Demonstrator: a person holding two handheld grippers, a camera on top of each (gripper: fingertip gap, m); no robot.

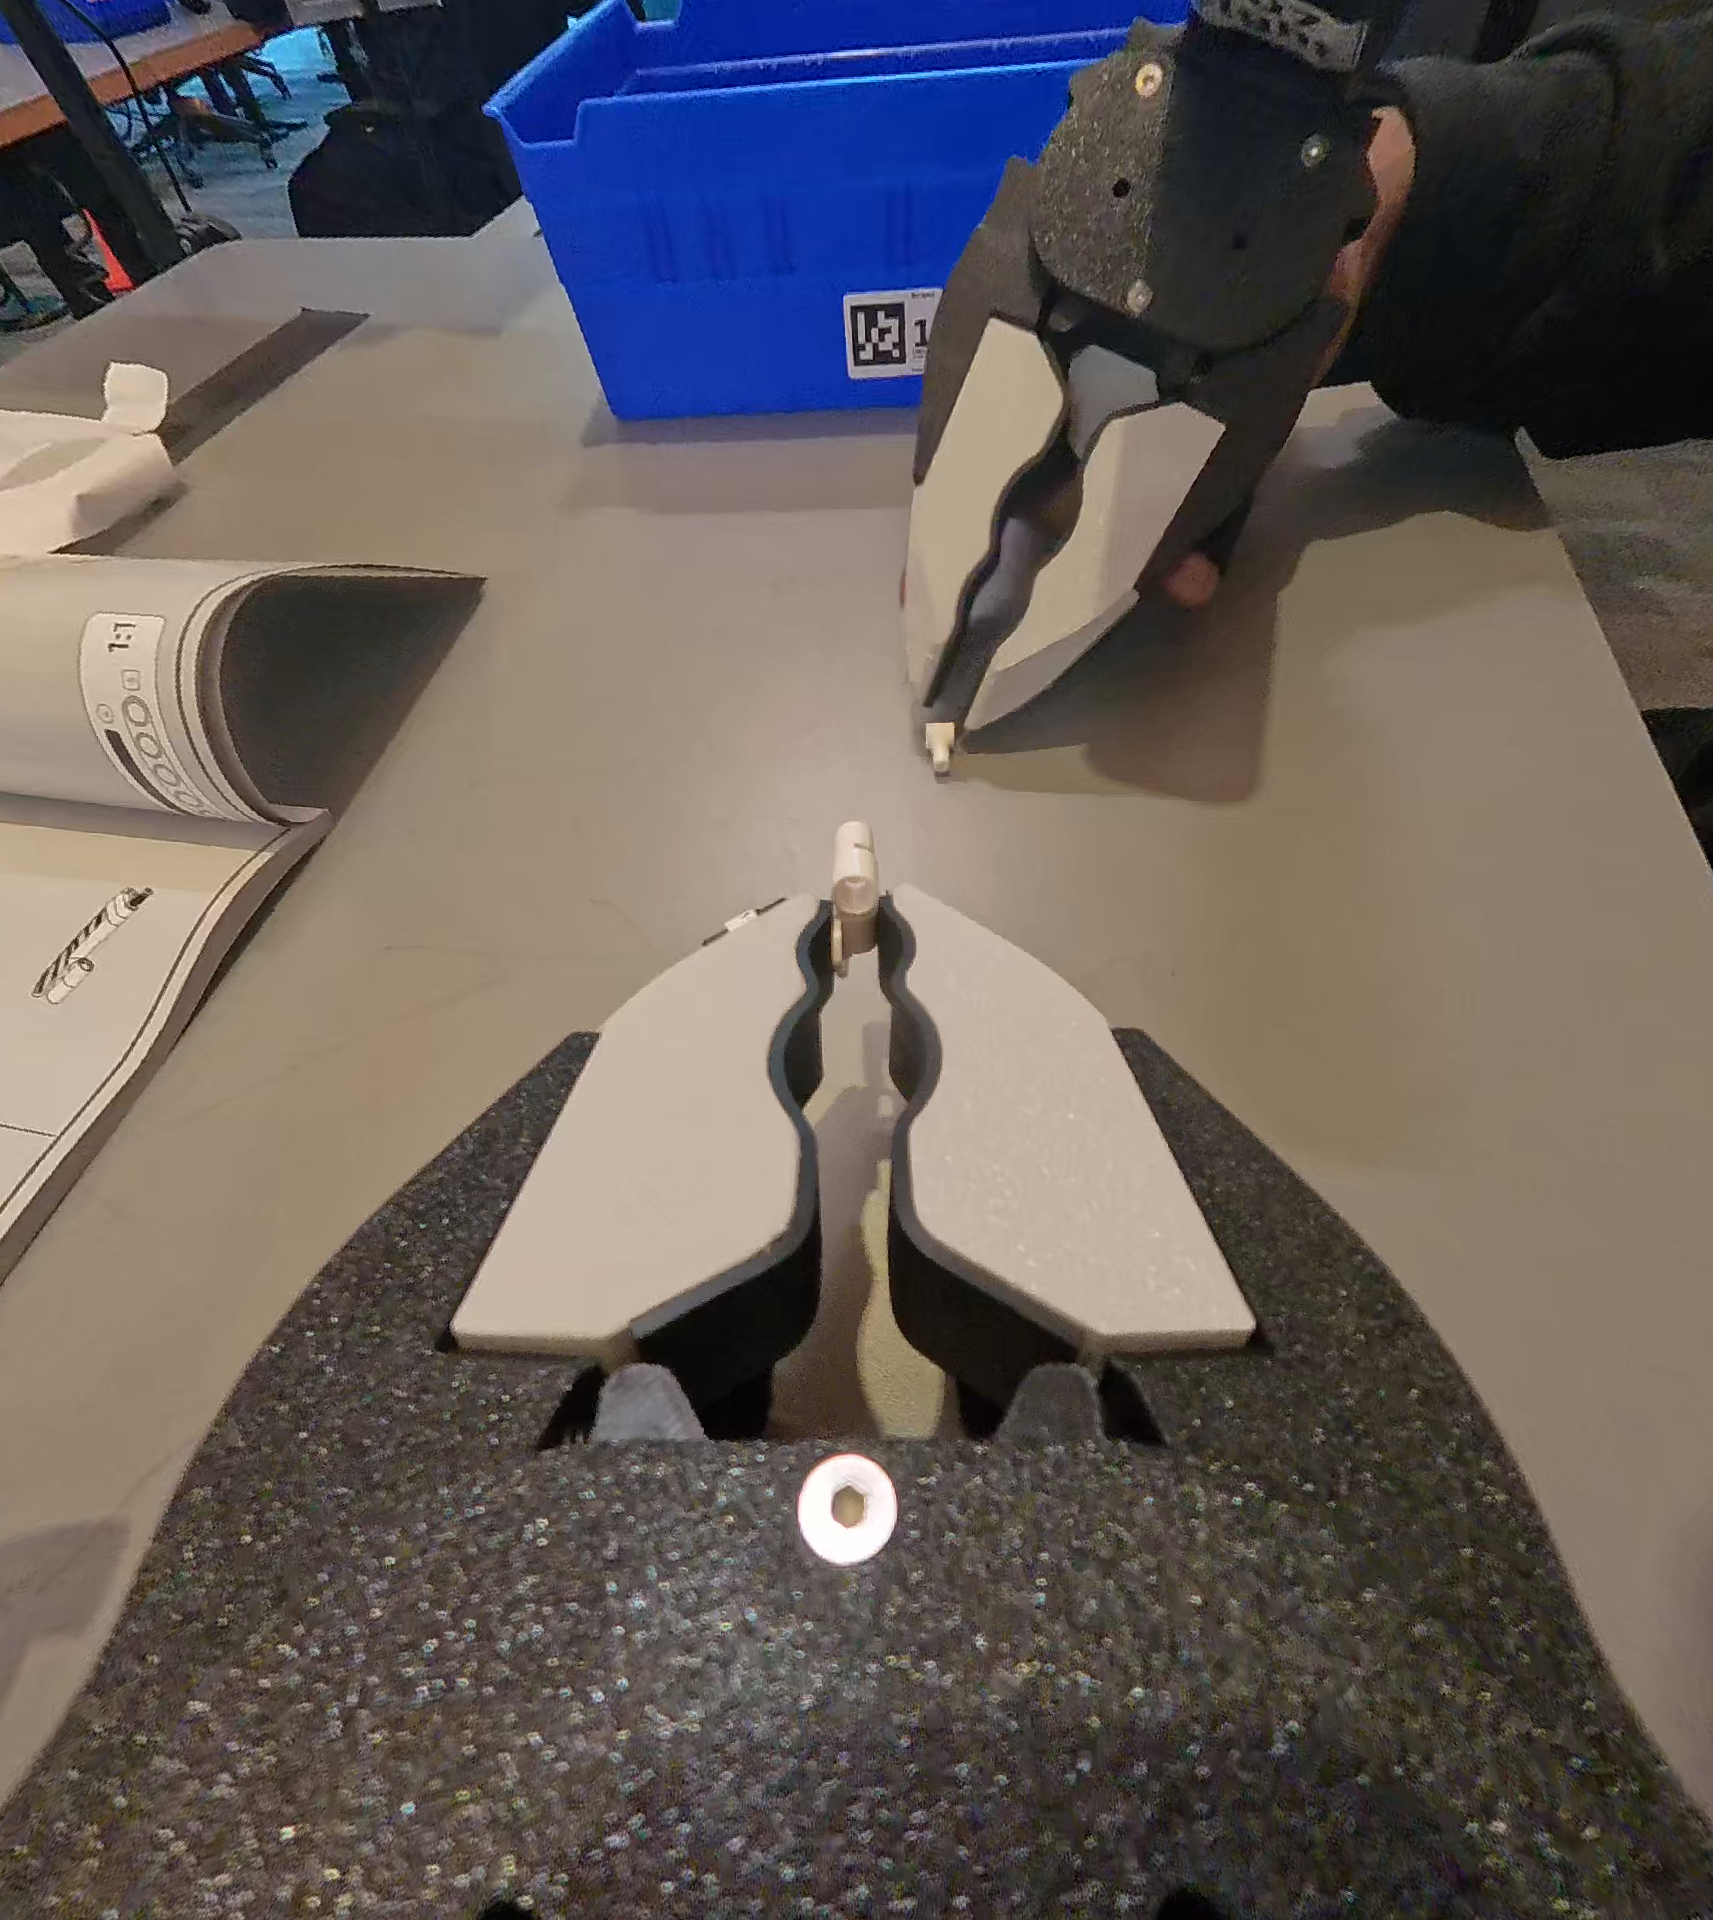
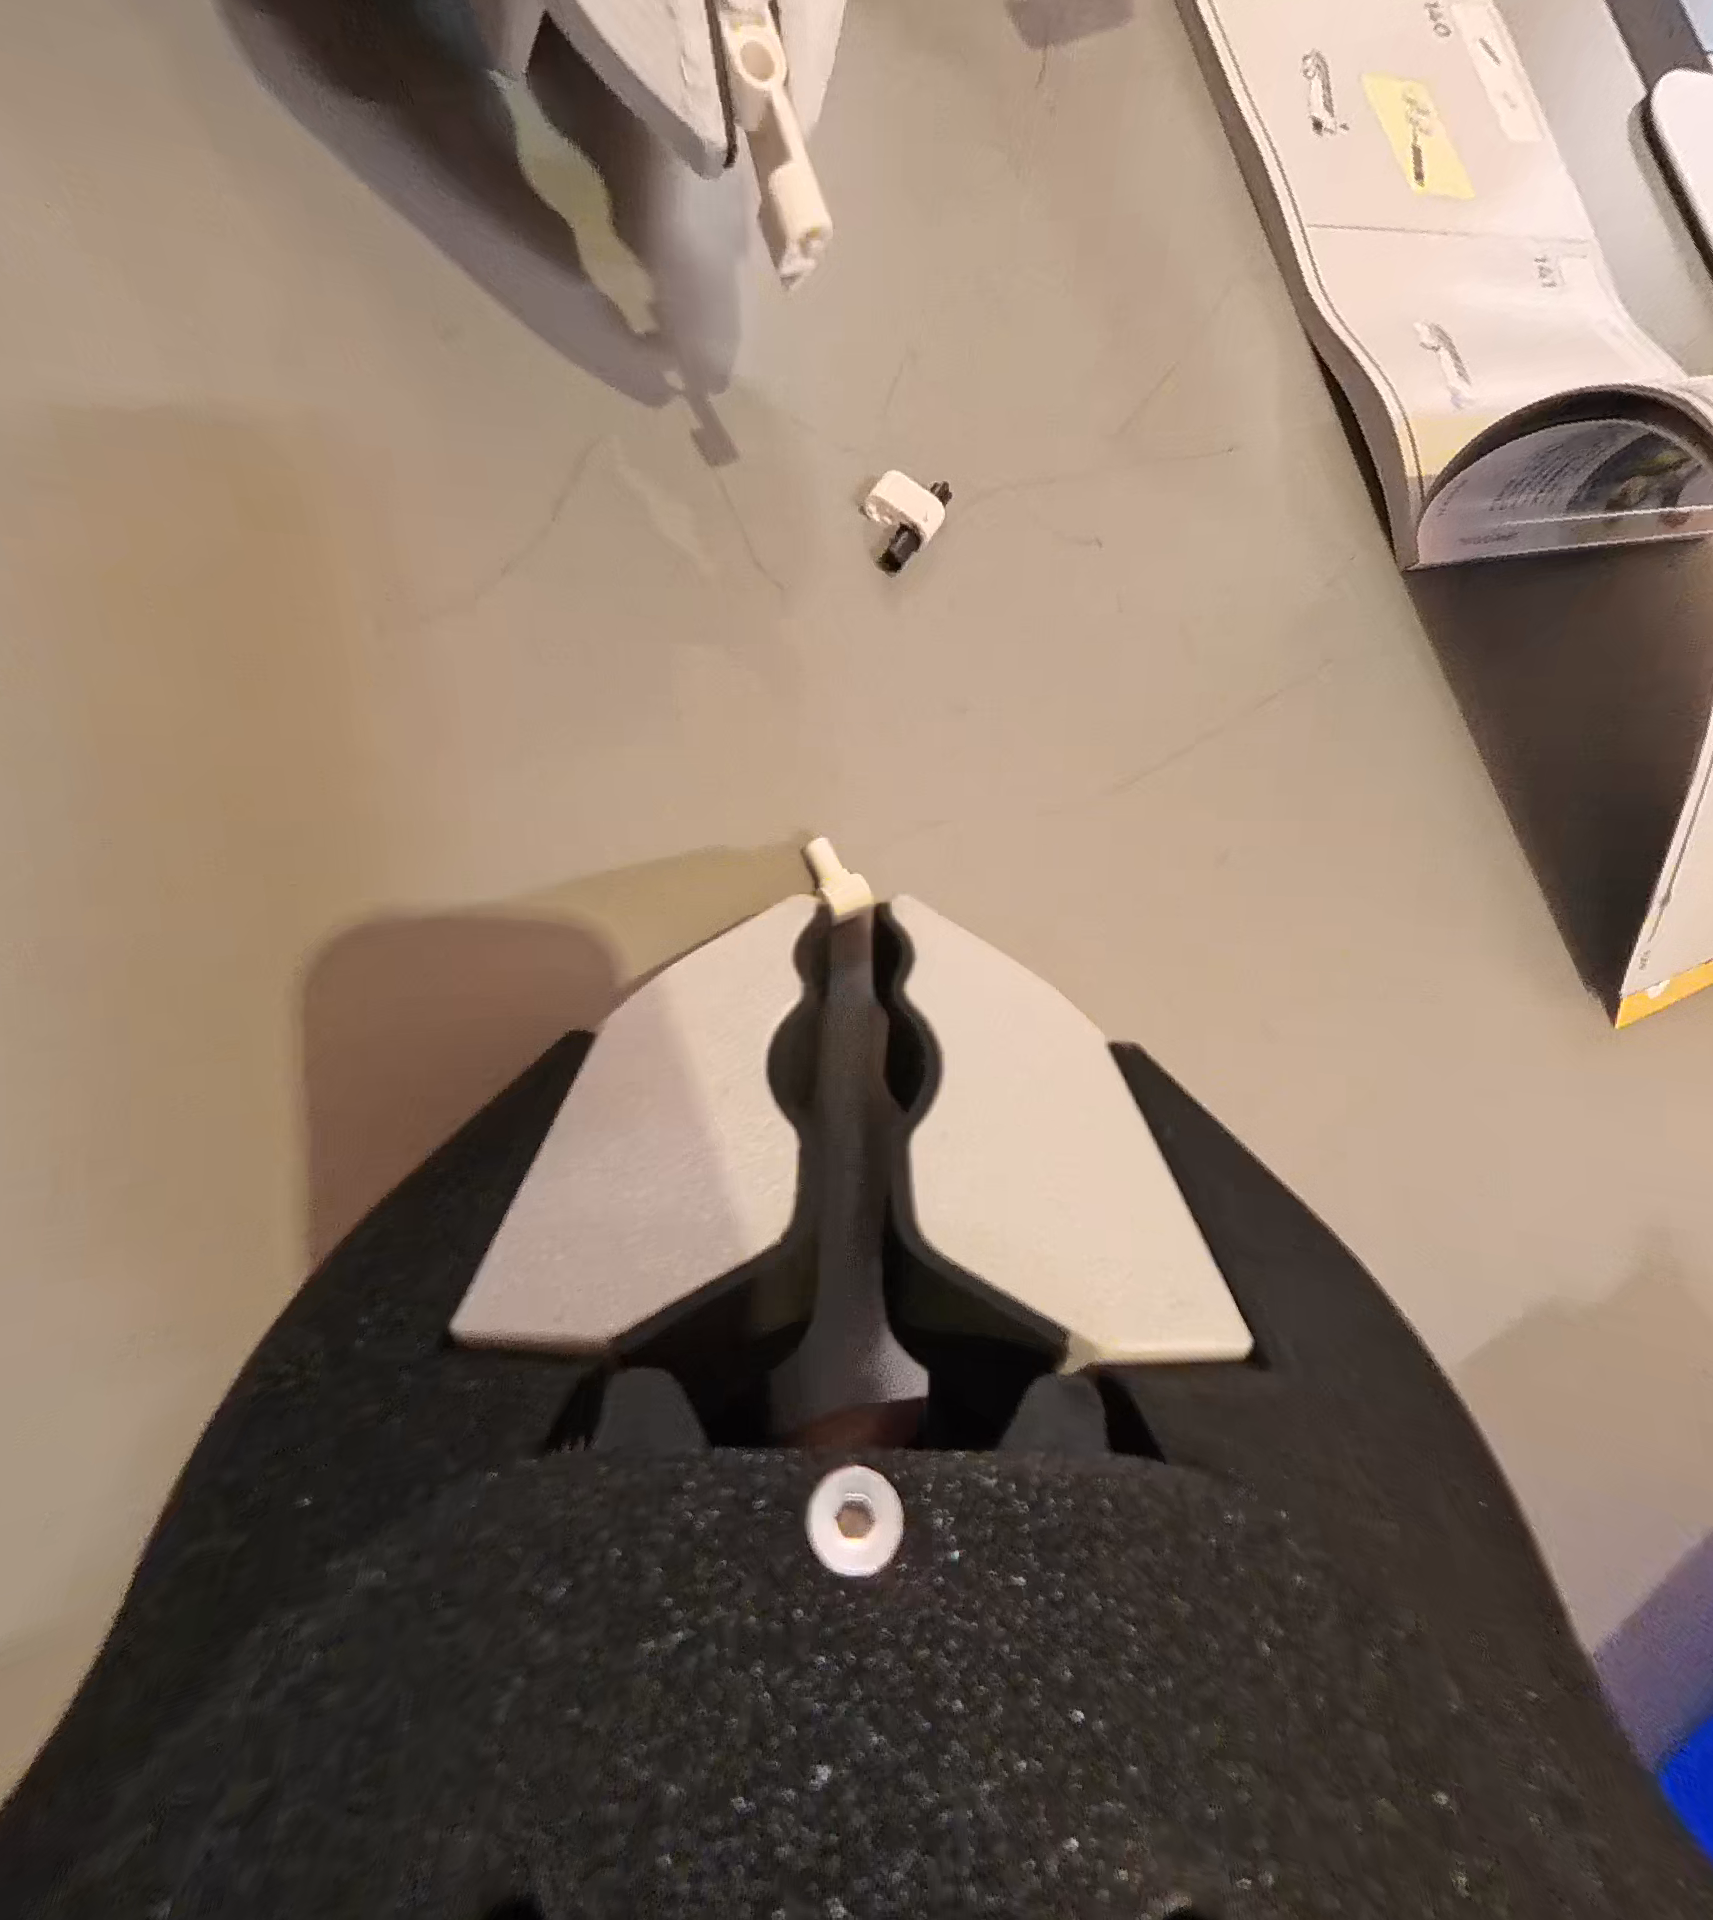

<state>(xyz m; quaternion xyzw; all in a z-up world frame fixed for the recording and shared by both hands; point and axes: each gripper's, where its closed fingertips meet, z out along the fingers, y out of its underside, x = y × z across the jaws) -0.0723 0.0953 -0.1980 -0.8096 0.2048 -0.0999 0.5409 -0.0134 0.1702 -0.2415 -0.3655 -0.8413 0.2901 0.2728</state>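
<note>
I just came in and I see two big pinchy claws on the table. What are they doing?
A person is holding a two-finger gripper in each hand over a grey table. The left gripper is pinching a small white plastic building piece at its tips. The right gripper is pinching a tiny white peg down close to the table. Another little white piece with black pins lies loose between them. An open instruction booklet and a blue bin sit nearby.
</note>
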